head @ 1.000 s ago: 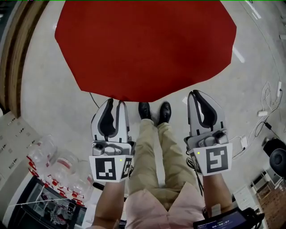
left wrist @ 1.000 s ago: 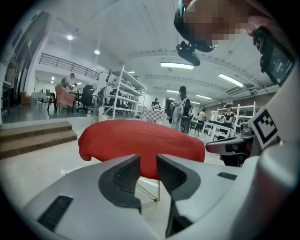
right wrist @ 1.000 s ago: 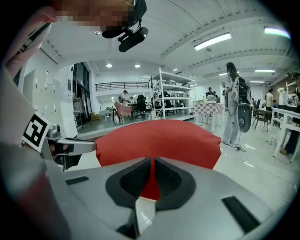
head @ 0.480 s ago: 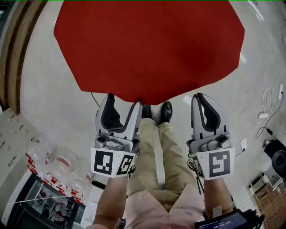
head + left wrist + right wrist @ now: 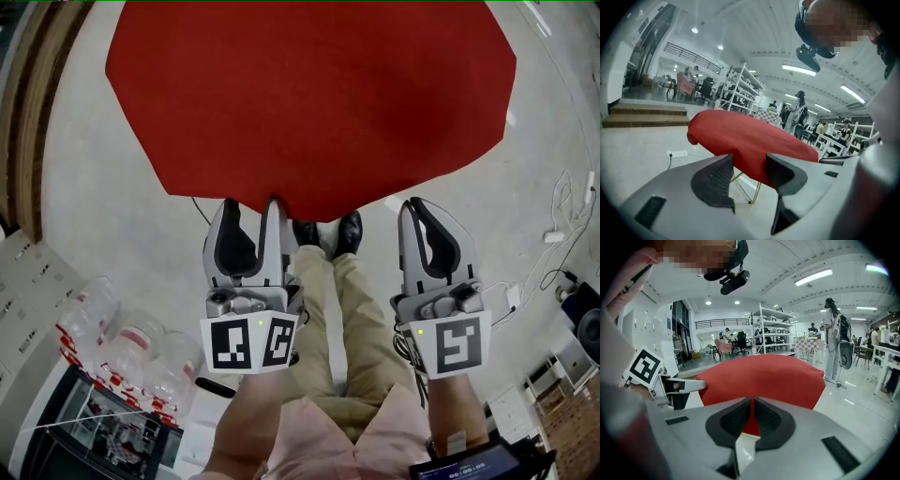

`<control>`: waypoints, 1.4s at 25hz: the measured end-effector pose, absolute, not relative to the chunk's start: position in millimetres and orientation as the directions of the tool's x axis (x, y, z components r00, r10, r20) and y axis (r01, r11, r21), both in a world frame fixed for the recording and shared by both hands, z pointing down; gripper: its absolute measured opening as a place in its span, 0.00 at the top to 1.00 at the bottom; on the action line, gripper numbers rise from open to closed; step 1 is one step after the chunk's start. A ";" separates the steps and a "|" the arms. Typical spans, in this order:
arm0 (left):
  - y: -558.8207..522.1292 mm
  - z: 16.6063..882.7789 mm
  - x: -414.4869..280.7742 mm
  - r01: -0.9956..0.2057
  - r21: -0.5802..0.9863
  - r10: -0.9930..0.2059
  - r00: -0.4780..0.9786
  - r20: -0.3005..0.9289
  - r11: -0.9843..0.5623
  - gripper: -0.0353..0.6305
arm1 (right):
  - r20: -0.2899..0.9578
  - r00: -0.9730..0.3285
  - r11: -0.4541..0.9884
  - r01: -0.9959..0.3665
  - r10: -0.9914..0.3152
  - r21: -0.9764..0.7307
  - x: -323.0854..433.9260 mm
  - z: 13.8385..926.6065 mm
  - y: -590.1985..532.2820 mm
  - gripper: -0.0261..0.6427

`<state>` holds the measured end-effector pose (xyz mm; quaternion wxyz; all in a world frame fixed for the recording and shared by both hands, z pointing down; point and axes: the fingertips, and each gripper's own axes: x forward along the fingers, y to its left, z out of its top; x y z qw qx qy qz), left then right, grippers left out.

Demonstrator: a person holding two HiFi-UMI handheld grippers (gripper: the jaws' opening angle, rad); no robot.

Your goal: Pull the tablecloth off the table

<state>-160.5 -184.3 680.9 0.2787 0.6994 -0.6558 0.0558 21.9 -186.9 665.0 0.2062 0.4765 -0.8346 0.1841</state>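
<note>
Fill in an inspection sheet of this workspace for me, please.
Surface: table hidden under the cloth; only thin gold legs show.
Job's things: red tablecloth drapes the whole table, not yet pulled.
Clutter: nothing seen on the cloth; clear containers low at the left.
Tools: left tool open at the cloth's near edge, jaws just opened wide then eased in slightly, nothing pinched; right tool shut, empty.
Cables: white cables on the floor at right; power strip beyond the table.
Surroundings: pale floor, shelving, people in the distance.
</note>
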 end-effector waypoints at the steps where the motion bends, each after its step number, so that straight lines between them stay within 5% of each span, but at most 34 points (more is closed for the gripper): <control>1: -184.0 680.9 -161.6 -0.946 0.322 -0.884 0.126 0.450 0.029 0.60 | 0.521 -0.461 0.478 -0.871 -0.719 -0.111 22.2 665.4 -186.5 0.93; 8: -188.2 668.7 -160.1 -0.954 0.300 -0.883 0.129 0.452 0.014 0.88 | 0.505 -0.470 0.480 -0.869 -0.724 -0.121 20.6 659.6 -188.9 0.93; 19: -211.5 621.7 -152.6 -0.950 0.308 -0.895 0.173 0.410 -0.043 0.89 | 0.481 -0.420 0.435 -0.896 -0.770 -0.087 46.6 627.9 -207.3 0.93; 27: -221.4 620.1 -147.9 -0.952 0.298 -0.893 0.188 0.410 -0.064 0.89 | 0.517 -0.383 0.378 -0.918 -0.765 -0.122 77.0 648.8 -218.3 0.61; 35: -227.0 615.1 -153.2 -0.956 0.280 -0.895 0.198 0.399 -0.087 0.89 | 0.478 -0.461 0.268 -0.868 -0.748 -0.418 82.1 671.8 -230.7 0.49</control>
